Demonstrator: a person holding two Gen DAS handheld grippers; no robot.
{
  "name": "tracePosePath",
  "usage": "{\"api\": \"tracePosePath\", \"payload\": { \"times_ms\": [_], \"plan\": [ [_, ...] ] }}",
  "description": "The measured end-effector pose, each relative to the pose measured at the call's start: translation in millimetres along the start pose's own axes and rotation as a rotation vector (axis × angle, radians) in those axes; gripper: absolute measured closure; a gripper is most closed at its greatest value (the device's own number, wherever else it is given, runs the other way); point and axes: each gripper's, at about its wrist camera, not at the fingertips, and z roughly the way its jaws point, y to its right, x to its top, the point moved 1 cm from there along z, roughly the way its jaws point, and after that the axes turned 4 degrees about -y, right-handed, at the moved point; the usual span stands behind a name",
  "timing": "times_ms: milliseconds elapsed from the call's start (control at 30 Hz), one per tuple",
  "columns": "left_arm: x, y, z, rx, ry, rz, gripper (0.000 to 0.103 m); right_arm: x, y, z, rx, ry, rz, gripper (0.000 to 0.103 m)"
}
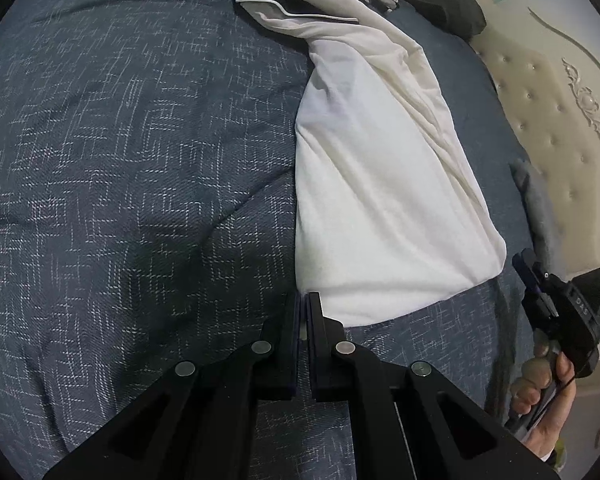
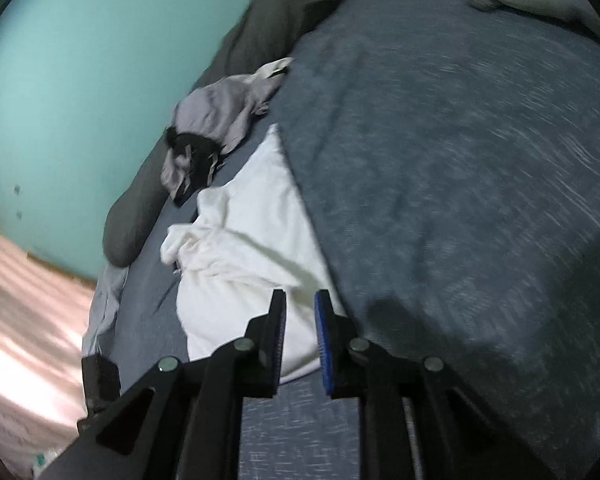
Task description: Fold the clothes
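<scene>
Risk: the left claw (image 1: pixel 303 312) is pinching the white shirt's (image 1: pixel 380 200) corner, and a tug could mess the fold | Right claw (image 2: pixel 300 312) is a little open, holding nothing | Shirt lies on the bed (image 1: pixel 140 160) | Count: one white shirt, one small clothes pile (image 2: pixel 208 136), two claws

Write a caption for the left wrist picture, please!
Shut left gripper at the corner of a white garment on the blue bedspread.
</scene>
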Motion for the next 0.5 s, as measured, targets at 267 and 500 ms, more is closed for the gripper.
{"api": "tracePosePath", "payload": {
  "times_ms": [267, 500],
  "plan": [
    [-4.9, 0.1, -2.0, -0.008, 0.034, -0.02, 0.099, -10.9, 3.4, 36.1, -0.1, -0.138, -0.016, 0.088],
    [-8.0, -4.3, -26.1, -0.051, 0.13, -0.035, 0.099, -1.3, 0.7, 15.4, -0.075, -0.052, -0.016, 0.088]
  ]
}}
